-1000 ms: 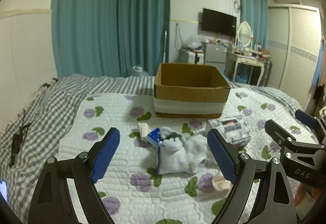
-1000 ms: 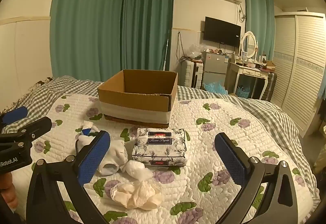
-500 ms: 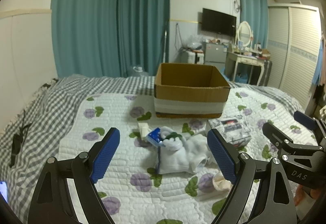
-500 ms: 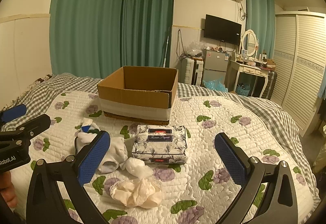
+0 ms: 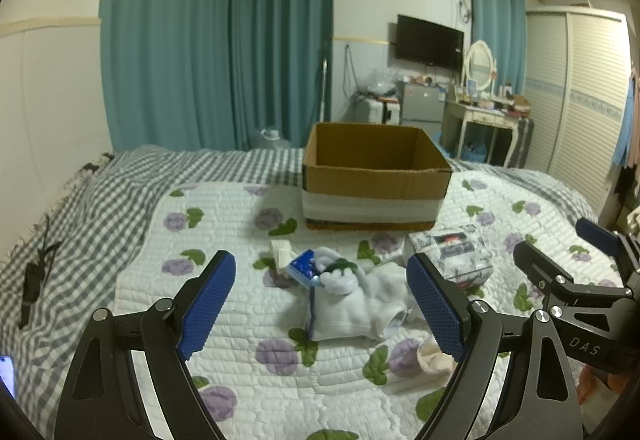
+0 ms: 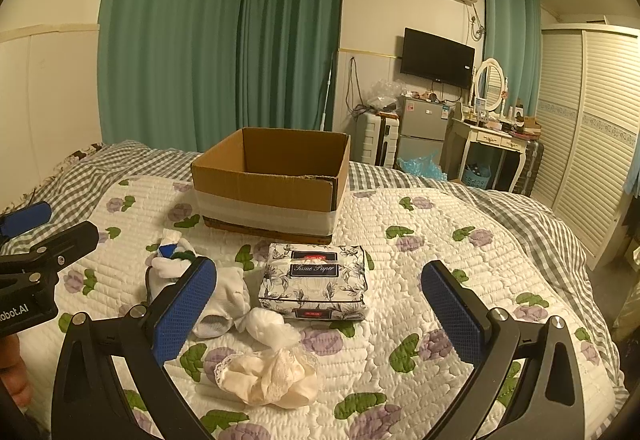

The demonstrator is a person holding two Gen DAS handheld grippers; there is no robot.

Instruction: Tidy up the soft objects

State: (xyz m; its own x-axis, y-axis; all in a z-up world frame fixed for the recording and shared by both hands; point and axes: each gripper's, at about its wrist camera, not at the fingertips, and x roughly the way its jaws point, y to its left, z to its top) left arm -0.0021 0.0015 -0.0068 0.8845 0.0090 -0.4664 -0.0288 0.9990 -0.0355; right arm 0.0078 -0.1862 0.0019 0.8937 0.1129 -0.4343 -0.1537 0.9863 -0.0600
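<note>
An open cardboard box [image 5: 376, 175] [image 6: 272, 179] stands on the quilted bed. In front of it lie a floral tissue paper pack [image 6: 314, 282] [image 5: 452, 252], white socks [image 5: 352, 304] [image 6: 224, 300] with a small blue packet [image 5: 303, 266], a white cloth ball [image 6: 270, 324] and a cream lace cloth [image 6: 268, 378] [image 5: 430, 354]. My left gripper [image 5: 320, 304] is open and empty, held above the socks. My right gripper [image 6: 320, 314] is open and empty, held over the tissue pack and cloths. Each gripper also shows in the other's view, the right [image 5: 560, 268] and the left [image 6: 44, 224].
A grey checked blanket [image 5: 100, 199] covers the bed's left and far side. A black cable [image 5: 34, 280] lies at the left edge. Teal curtains, a fridge, a dressing table [image 6: 496, 143] and a wardrobe [image 6: 592, 143] stand beyond the bed.
Both grippers stay open and empty. The right wrist view has risen and edged forward slightly; the right gripper has shifted a little up in the left view.
</note>
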